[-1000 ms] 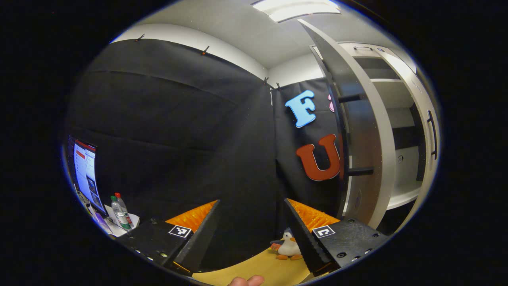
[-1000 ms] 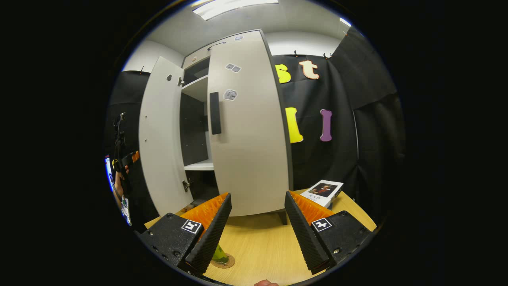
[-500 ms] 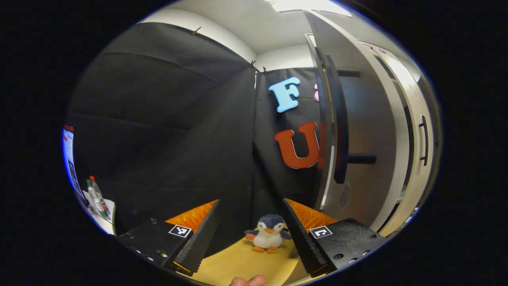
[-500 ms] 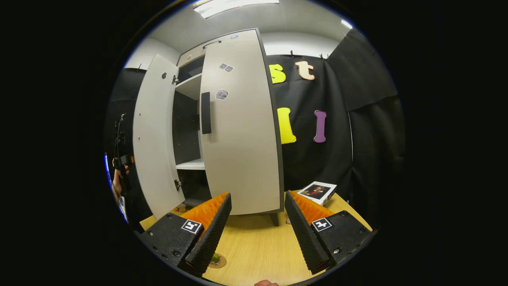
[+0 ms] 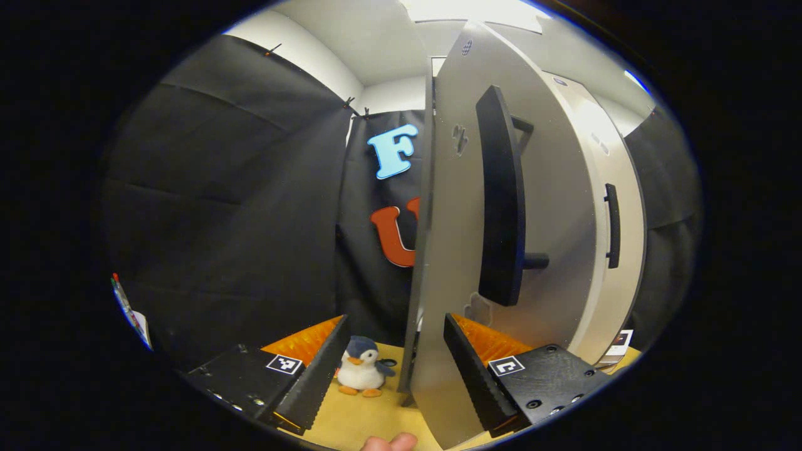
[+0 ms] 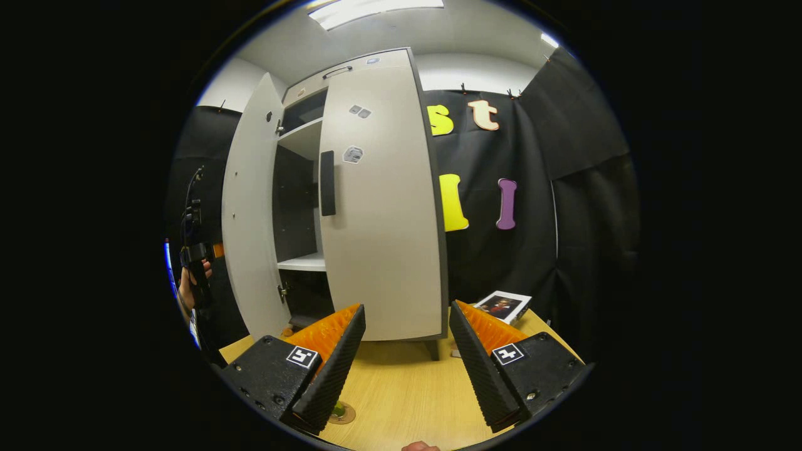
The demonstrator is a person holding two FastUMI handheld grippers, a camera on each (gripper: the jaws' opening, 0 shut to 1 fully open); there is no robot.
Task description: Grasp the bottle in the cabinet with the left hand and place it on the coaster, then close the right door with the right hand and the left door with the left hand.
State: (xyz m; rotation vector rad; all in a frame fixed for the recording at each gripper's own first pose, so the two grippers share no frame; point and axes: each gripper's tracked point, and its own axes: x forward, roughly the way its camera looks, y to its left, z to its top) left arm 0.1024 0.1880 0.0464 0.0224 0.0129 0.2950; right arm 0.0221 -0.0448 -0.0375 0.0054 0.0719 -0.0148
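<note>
A two-door cabinet stands at the back of a wooden table in a booth, seen from two hand-held grippers. In the right gripper view the right door sits flush against the cabinet front, its dark handle near the inner edge, while the left door stands swung out, showing a white shelf & dark interior between the two. The right gripper hovers low over the tabletop w/ jaws spread wide, nothing between them. Just beside its left-hand finger, at the frame's bottom edge, a round coaster lies on the table w/ a bit of green, the base of the bottle, resting on it; the rest of the bottle is hidden behind the finger. A white box w/ a picture on its lid lies on the table near the cabinet's right side. At far left of that view a hand grips the left gripper beside the open door's outer face. In the left gripper view, the left gripper has jaws spread apart, empty, w/ the left door's edge rising between the fingers & its long dark handle close ahead on the right. A plush penguin sits on the table just beside the left-hand finger. A fingertip pokes in at bottom center.
</note>
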